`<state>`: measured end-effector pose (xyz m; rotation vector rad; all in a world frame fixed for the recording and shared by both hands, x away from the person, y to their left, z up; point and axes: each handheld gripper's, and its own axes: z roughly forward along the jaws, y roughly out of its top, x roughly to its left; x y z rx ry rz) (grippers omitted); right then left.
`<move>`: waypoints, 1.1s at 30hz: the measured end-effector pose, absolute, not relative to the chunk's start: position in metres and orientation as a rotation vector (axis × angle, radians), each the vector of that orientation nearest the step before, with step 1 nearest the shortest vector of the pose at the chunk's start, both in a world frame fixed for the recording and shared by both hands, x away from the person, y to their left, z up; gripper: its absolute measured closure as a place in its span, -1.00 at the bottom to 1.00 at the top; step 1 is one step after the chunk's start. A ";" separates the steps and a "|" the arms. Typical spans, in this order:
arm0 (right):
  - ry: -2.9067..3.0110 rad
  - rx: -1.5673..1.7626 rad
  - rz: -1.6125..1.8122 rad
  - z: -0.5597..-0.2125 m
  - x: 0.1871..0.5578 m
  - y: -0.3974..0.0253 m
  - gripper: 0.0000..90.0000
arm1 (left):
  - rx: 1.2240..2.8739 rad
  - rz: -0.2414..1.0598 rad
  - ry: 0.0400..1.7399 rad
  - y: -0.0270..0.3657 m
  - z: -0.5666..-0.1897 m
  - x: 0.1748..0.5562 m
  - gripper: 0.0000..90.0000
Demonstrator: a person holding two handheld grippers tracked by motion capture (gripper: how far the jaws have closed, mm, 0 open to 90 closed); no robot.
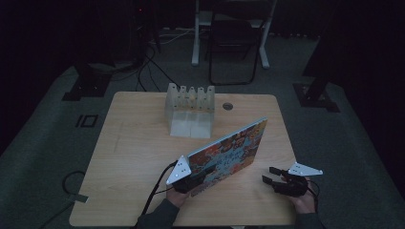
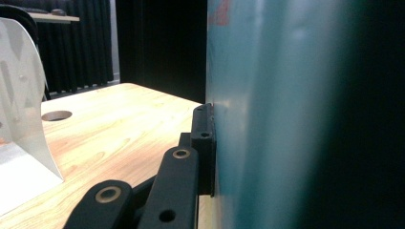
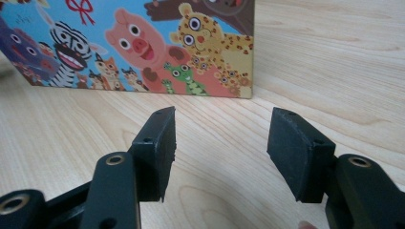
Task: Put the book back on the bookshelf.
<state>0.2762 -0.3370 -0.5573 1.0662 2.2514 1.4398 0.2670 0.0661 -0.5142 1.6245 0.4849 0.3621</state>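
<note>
A picture book (image 1: 229, 148) with cartoon animals on its cover stands on edge on the wooden table (image 1: 138, 143), running diagonally from front left to back right. My left gripper (image 1: 193, 183) is shut on its near-left end. In the left gripper view one black jaw presses flat against the book's teal face (image 2: 267, 114), and the other jaw is hidden behind it. My right gripper (image 1: 268, 174) hovers open near the table's front right, a short way from the book. In the right gripper view the cover (image 3: 143, 43) is just beyond the right gripper (image 3: 220, 138), with nothing between its jaws.
A white slotted rack (image 1: 189, 102) with a flat base stands at the back middle of the table, and it is seen close by (image 2: 19, 95) in the left gripper view. A round cable hole (image 1: 227, 106) lies to its right. A chair stands on the dark floor behind the table.
</note>
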 end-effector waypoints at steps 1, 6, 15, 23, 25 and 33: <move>2.250 1.066 1.436 -0.558 0.276 -0.337 -0.06 | 1.623 0.362 0.486 0.066 -0.514 0.267 0.78; 2.256 1.066 1.426 -0.559 0.276 -0.336 -0.06 | 1.626 0.369 0.467 0.065 -0.515 0.266 0.78; 2.261 1.069 1.420 -0.560 0.276 -0.336 -0.06 | 1.627 0.365 0.436 0.062 -0.515 0.261 0.71; 2.260 1.076 1.416 -0.562 0.276 -0.337 -0.06 | 1.637 0.413 0.452 0.058 -0.514 0.255 0.79; 2.258 1.077 1.415 -0.562 0.276 -0.338 -0.06 | 1.640 0.415 0.460 0.057 -0.512 0.255 0.79; 2.267 1.083 1.397 -0.565 0.275 -0.338 -0.06 | 1.639 0.397 0.514 0.059 -0.507 0.256 0.80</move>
